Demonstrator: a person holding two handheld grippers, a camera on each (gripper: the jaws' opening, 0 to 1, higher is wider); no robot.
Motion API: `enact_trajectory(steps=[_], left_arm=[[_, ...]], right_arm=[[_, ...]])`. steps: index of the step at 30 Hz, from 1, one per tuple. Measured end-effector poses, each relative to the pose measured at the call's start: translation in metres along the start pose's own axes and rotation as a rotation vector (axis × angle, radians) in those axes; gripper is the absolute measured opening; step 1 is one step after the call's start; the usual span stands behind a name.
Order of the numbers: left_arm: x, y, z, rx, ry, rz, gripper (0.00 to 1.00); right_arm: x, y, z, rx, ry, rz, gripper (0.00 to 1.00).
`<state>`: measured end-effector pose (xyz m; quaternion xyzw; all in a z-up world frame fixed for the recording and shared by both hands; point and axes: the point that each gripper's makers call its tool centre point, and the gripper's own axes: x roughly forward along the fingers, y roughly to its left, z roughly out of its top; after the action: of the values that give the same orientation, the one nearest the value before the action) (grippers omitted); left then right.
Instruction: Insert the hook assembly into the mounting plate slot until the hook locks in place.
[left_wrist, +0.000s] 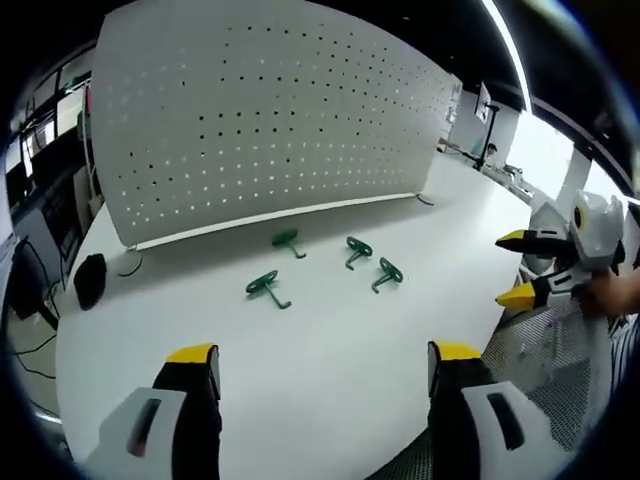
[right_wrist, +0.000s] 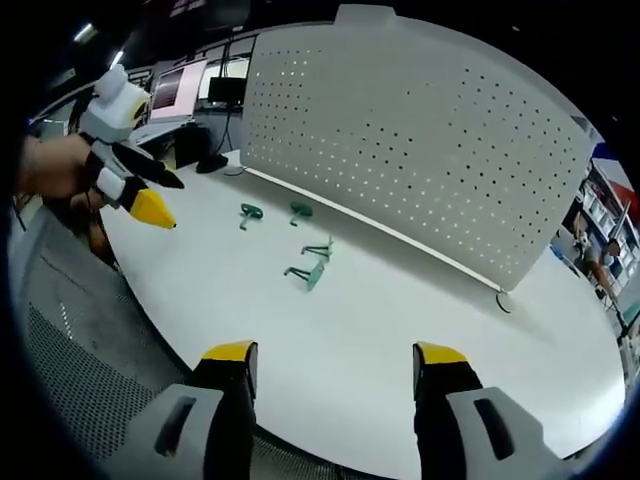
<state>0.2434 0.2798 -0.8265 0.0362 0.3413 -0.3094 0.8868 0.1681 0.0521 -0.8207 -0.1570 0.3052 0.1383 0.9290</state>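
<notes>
Several green hooks lie loose on the white table, among them one (left_wrist: 268, 288) nearest me, one (left_wrist: 288, 241) closer to the board and one (left_wrist: 387, 273) to the right. The right gripper view shows them as well, such as a hook (right_wrist: 305, 274) and another (right_wrist: 250, 213). Behind them stands the white perforated mounting plate (left_wrist: 270, 110) (right_wrist: 420, 140), upright. My left gripper (left_wrist: 323, 355) (right_wrist: 165, 197) hovers open over the table's near edge, short of the hooks. My right gripper (right_wrist: 335, 355) (left_wrist: 518, 266) is open too, off the table's side, holding nothing.
A black object (left_wrist: 90, 278) lies on the table at the plate's left end, with a cable beside it. Grey mesh (right_wrist: 90, 380) runs below the table's rounded edge (right_wrist: 180, 330). Monitors (right_wrist: 180, 85) and a person (right_wrist: 600, 255) are in the background.
</notes>
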Motion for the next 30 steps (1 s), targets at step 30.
enact_trajectory(steps=[30], left_arm=[[0.071, 0.031, 0.022, 0.090, 0.034, -0.073, 0.63]], right_arm=[[0.003, 0.005, -0.006, -0.002, 0.029, 0.030, 0.56]])
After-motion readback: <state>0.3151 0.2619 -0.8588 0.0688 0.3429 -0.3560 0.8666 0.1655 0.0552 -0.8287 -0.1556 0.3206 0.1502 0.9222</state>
